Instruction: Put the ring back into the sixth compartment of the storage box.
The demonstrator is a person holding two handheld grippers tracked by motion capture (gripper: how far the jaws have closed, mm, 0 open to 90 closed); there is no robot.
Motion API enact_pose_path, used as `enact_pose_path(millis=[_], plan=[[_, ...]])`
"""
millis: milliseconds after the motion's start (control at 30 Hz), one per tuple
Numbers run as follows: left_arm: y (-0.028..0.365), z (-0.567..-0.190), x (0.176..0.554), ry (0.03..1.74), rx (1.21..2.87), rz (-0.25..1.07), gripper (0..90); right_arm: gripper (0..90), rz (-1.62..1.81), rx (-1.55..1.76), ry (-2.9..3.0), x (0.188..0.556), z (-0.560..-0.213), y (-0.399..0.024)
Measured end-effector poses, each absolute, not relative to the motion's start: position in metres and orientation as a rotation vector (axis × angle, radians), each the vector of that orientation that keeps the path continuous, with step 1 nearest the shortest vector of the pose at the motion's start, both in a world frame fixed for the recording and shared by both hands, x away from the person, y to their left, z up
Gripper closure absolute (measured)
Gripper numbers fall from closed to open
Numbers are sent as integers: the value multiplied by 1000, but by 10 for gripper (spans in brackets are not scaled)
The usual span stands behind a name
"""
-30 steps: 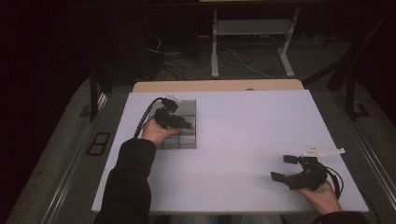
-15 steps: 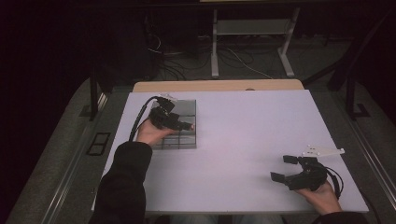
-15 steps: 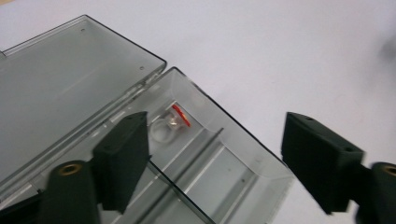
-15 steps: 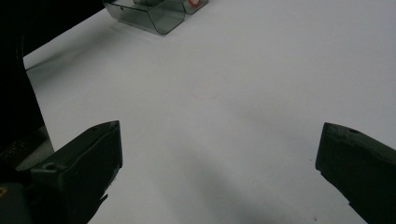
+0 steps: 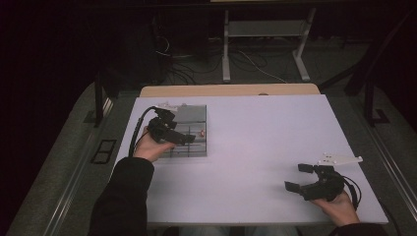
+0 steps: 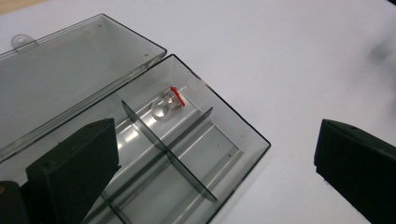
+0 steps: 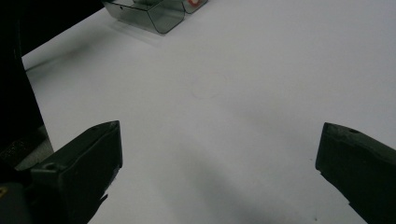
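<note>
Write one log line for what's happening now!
left gripper: open, jaws just opened | pushpin: in box compartment | right gripper: open, empty

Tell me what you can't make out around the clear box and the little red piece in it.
- Small red-capped piece: too small in the high view; in the left gripper view, its exact kind stays unclear.
- Clear compartment box: near end cut off by the bottom edge and the left gripper.
- Box lid: cut by the left edge.

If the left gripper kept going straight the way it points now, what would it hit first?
Probably the clear compartment box: the open left gripper aims down at its divided tray, short of the small red-capped piece. Depth is hard to judge.
</note>
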State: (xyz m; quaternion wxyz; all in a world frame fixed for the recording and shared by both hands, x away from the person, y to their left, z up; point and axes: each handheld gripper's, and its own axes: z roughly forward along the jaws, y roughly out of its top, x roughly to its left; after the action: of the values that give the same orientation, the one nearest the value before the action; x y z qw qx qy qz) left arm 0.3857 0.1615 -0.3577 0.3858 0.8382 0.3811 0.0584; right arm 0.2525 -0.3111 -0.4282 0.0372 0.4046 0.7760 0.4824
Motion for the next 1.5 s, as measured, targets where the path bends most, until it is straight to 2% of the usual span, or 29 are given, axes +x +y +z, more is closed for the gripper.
enact_pose_path(millis=[733, 1500], plan=[[184, -360, 323, 935, 2010, 211, 0, 7, 1475, 1239, 2384, 253, -429, -310], [184, -403, 272, 906, 1972, 204, 0, 7, 1470, 1238, 2388, 253, -429, -310]])
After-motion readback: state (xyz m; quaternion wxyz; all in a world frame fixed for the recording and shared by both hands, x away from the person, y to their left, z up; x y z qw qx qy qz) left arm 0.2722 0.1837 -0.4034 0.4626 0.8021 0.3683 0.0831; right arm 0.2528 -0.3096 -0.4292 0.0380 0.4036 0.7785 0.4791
